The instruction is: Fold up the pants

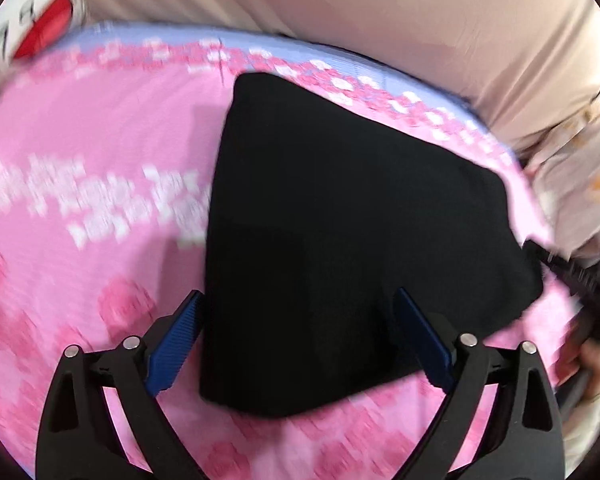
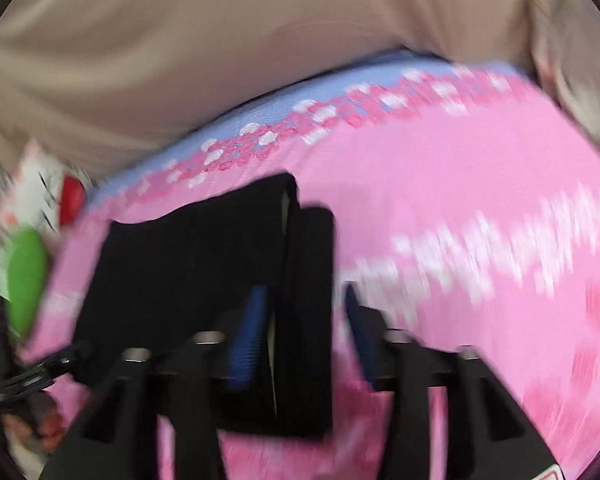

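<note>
Left wrist view showed me the pants [image 1: 340,232], folded into a compact black bundle, lying on the pink blanket [image 1: 80,140] near its far blue edge. My left gripper [image 1: 298,324] stood spread wide over them, my right gripper [image 2: 302,312] likewise parted, holding nothing.

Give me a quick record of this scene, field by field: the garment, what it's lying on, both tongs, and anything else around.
garment: black pants, folded into a compact bundle
surface: pink patterned blanket with a pale blue border
left tongs: open, fingers either side of the bundle's near end
right tongs: open, straddling the bundle's layered edge
grip: neither is closed on the cloth
background: beige fabric beyond the blanket
image quality: motion blur in both views
</note>
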The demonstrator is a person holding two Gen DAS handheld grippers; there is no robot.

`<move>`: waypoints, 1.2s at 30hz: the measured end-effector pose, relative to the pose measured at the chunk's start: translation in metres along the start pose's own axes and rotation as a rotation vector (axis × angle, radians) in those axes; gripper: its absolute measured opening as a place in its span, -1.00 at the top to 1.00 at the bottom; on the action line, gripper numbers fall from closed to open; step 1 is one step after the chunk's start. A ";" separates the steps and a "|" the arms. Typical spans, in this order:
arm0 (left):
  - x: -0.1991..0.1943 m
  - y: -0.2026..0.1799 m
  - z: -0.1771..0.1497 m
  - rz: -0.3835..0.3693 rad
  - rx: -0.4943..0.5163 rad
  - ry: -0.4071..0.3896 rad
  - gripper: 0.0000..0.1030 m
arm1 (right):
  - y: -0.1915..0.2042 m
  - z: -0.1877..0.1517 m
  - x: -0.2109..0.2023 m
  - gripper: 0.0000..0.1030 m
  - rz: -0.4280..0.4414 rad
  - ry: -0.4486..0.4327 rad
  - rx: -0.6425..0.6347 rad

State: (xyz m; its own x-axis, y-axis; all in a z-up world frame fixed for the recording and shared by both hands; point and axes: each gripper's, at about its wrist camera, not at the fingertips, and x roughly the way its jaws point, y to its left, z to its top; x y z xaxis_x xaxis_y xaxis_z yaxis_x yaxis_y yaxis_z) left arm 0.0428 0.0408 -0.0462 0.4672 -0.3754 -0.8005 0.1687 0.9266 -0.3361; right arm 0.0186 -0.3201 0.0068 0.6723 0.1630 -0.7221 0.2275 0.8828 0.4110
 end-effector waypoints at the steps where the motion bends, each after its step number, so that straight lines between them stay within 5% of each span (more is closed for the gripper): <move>1: 0.000 0.005 -0.003 -0.033 -0.031 0.018 -0.86 | -0.005 -0.007 -0.004 -0.30 0.024 0.002 0.027; 6: 0.006 0.006 -0.008 -0.061 -0.082 0.020 -0.88 | -0.011 -0.038 0.008 -0.33 0.196 0.108 0.132; 8: 0.010 0.000 -0.006 -0.048 -0.083 0.012 -0.80 | -0.006 -0.045 0.018 -0.36 0.193 0.117 0.136; 9: 0.011 -0.002 -0.003 -0.024 -0.071 0.001 -0.40 | -0.001 -0.045 0.020 -0.27 0.188 0.098 0.116; 10: 0.012 -0.004 0.000 -0.002 -0.053 -0.004 -0.16 | 0.002 -0.045 0.022 0.09 0.180 0.098 0.104; 12: 0.007 -0.003 0.004 -0.035 -0.057 0.003 0.33 | 0.009 -0.040 0.019 0.29 0.217 0.084 0.101; 15: -0.024 0.002 0.007 -0.072 -0.044 -0.029 0.64 | 0.023 -0.039 -0.010 0.36 0.282 0.048 0.051; 20: -0.066 0.002 -0.019 -0.132 -0.012 0.032 0.61 | 0.026 -0.065 -0.049 0.29 0.333 0.065 0.029; 23: -0.055 -0.002 -0.046 -0.059 0.020 0.086 0.37 | 0.013 -0.095 -0.033 0.03 0.161 0.140 0.016; 26: -0.064 -0.004 -0.052 0.020 0.019 0.044 0.26 | 0.002 -0.100 -0.049 -0.01 0.161 0.061 0.092; 28: -0.086 -0.016 -0.043 0.043 0.038 -0.038 0.18 | 0.026 -0.082 -0.078 0.27 0.080 -0.085 -0.021; 30: -0.100 -0.027 -0.033 0.053 0.042 -0.119 -0.36 | 0.053 -0.066 -0.088 0.63 0.091 -0.139 -0.127; 32: -0.107 -0.044 -0.026 0.070 0.055 -0.188 -0.45 | 0.085 -0.042 -0.074 0.85 0.191 -0.127 -0.206; 36: -0.076 -0.067 -0.018 0.164 0.140 -0.192 -0.54 | 0.126 -0.011 -0.003 0.89 0.201 -0.018 -0.334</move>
State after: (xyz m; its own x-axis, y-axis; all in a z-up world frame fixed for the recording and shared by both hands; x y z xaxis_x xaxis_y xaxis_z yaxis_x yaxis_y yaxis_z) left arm -0.0202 0.0069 0.0284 0.6517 -0.2213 -0.7255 0.1894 0.9737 -0.1269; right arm 0.0377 -0.2042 0.0544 0.6933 0.3425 -0.6340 -0.1505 0.9293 0.3374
